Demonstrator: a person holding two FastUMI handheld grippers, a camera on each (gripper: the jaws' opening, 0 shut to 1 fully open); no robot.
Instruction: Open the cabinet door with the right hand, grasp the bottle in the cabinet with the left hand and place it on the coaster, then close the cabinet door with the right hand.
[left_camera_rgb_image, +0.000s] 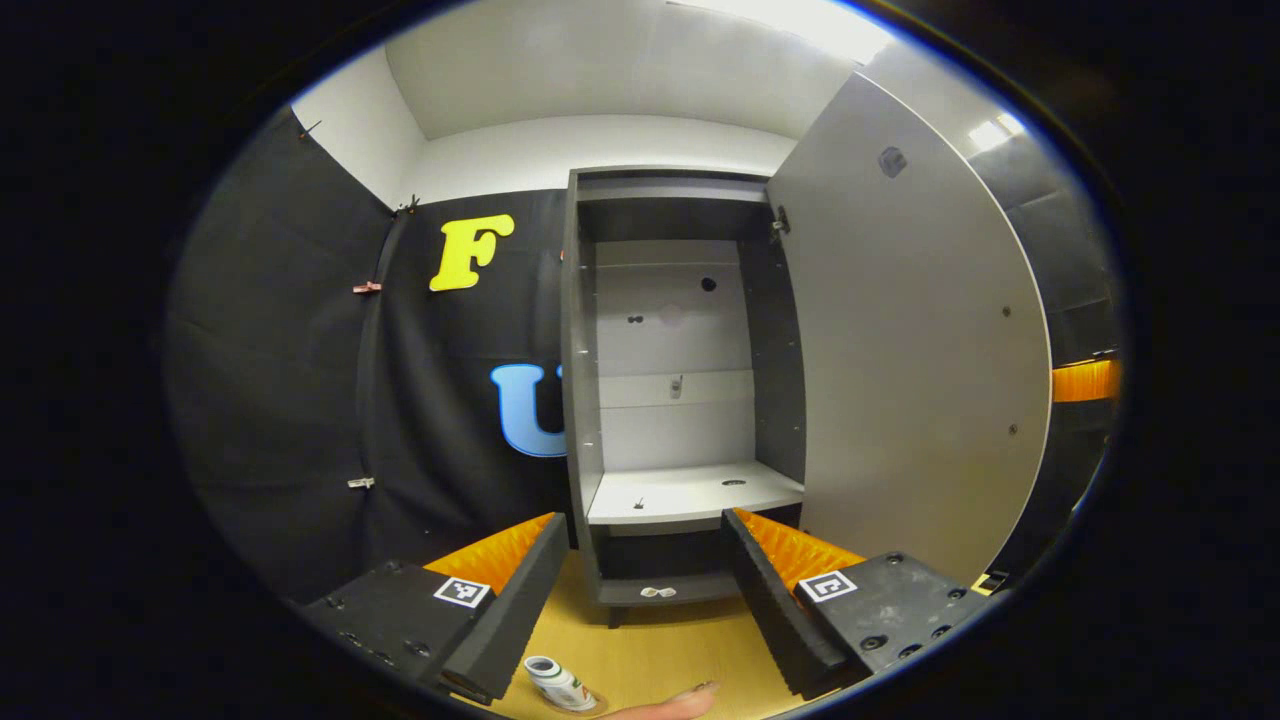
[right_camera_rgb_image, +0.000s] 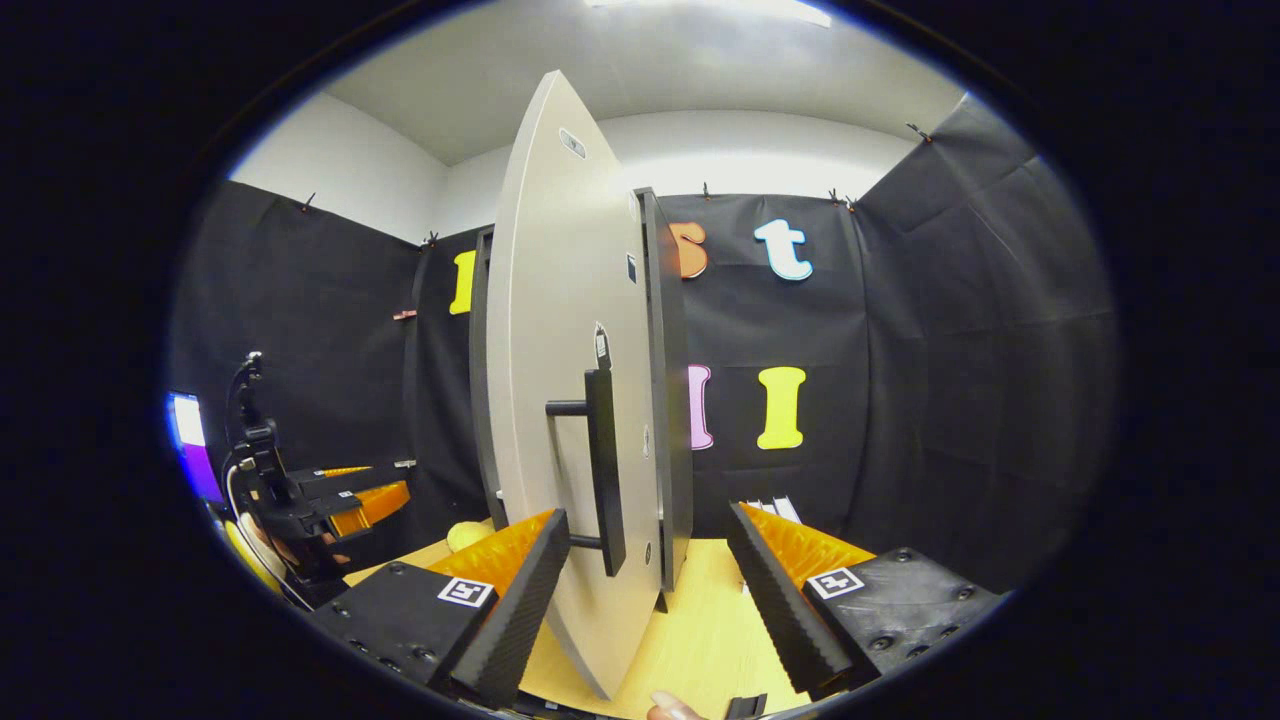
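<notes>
The bottle lies below the left gripper, whose fingers are spread. The right gripper gapes around the cabinet door edge, its handle between the fingers, untouched.

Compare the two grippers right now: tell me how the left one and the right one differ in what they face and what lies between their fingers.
The left gripper faces the open cabinet; the right gripper faces the edge of the cabinet door.
Between the left gripper's fingers lies bare table, with the bottle low near them; the door's edge and its handle stand between the right gripper's fingers.
Both are open, gripping nothing.
</notes>
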